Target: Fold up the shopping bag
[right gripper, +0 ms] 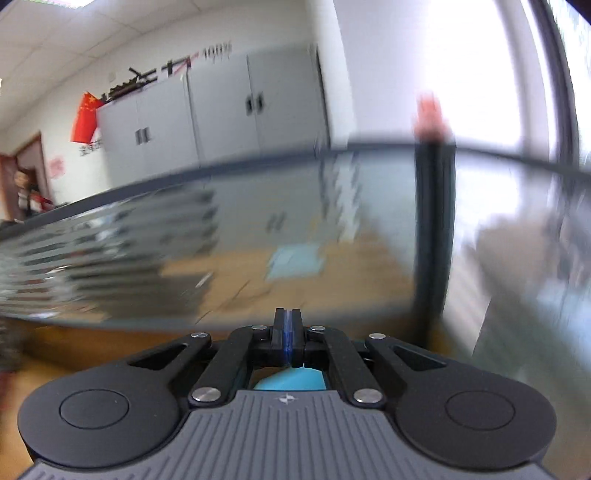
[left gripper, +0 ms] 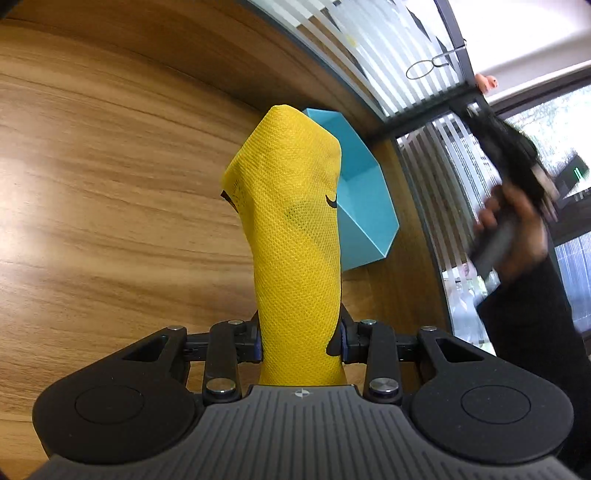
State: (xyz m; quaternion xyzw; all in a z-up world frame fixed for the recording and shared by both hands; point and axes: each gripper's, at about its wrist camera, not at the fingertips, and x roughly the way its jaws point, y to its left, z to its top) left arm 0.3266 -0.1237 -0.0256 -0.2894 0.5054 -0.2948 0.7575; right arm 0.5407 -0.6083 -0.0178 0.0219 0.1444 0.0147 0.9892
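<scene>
Left gripper clamped on folded yellow mesh shopping bag, held upright above wood-grain table; light blue angular paper tray just behind. Right gripper pressed together, empty, raised toward blurred glass partition.

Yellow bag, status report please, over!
Left hand-held gripper shut on yellow bag, folded narrow. Right hand-held gripper shut, empty. Blue box behind bag.

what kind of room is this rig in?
Likely an office: wood-grain desk bounded by a striped frosted glass partition, grey metal filing cabinets along the wall, and a tiled drop ceiling.
</scene>
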